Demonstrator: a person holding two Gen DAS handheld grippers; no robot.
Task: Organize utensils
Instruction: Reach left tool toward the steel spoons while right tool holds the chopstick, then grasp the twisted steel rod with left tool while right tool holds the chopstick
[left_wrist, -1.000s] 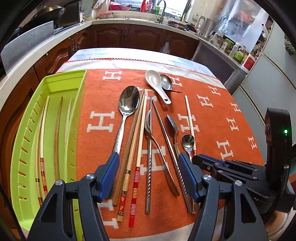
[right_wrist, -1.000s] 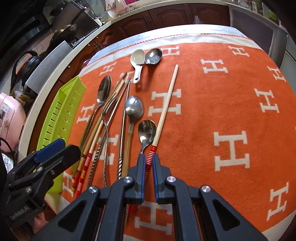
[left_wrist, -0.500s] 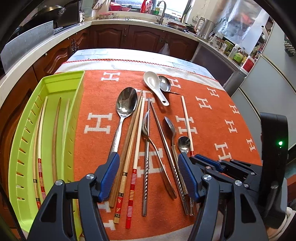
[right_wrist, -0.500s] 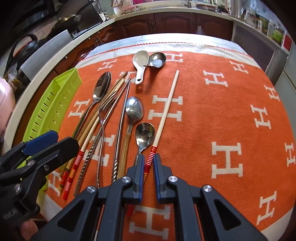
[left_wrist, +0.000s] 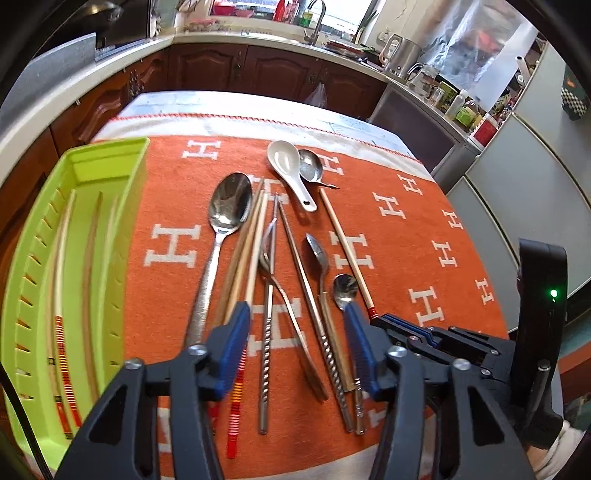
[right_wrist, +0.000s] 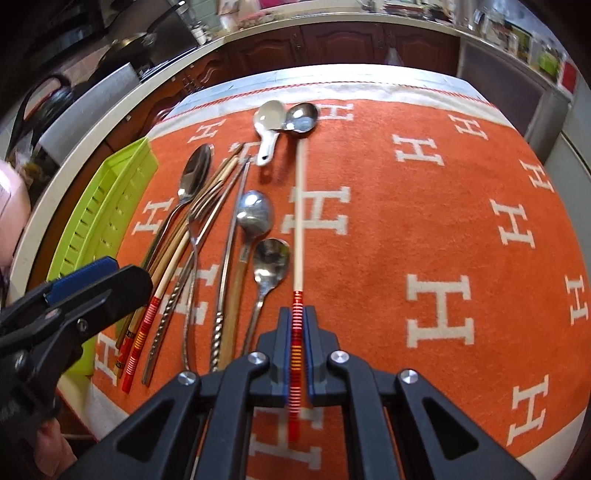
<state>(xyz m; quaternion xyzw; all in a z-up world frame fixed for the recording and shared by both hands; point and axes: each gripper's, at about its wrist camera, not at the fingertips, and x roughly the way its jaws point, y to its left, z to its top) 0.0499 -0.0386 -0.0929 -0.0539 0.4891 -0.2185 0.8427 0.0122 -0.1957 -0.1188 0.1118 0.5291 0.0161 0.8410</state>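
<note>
The right gripper (right_wrist: 296, 345) has its jaws closed almost fully on the pale wooden chopstick with a red-and-orange striped end (right_wrist: 300, 221). They grip it on the striped part, near the thick end. Its thin tip reaches toward the far edge of the surface, close to the white ceramic spoon (right_wrist: 268, 127). I cannot tell if the chopstick is already off the orange blanket with white H letters (right_wrist: 461, 229) or lies on it.

This chopstick is light, stiff and thin. Held so near one end, the long free part may swing or turn between the jaws, so I judge a firm grip and a slow carry are needed. The lacquered stripes look smooth, maybe a little slippery.

The left gripper (left_wrist: 295, 347) is partly open and its jaws have just been closing. Below them lie metal utensils, but the jaws do not press on any of them.

The lime-green slotted plastic tray (left_wrist: 110, 158) stands at the left edge of the surface and already holds similar chopsticks, so it is probably the place for this one.
</note>
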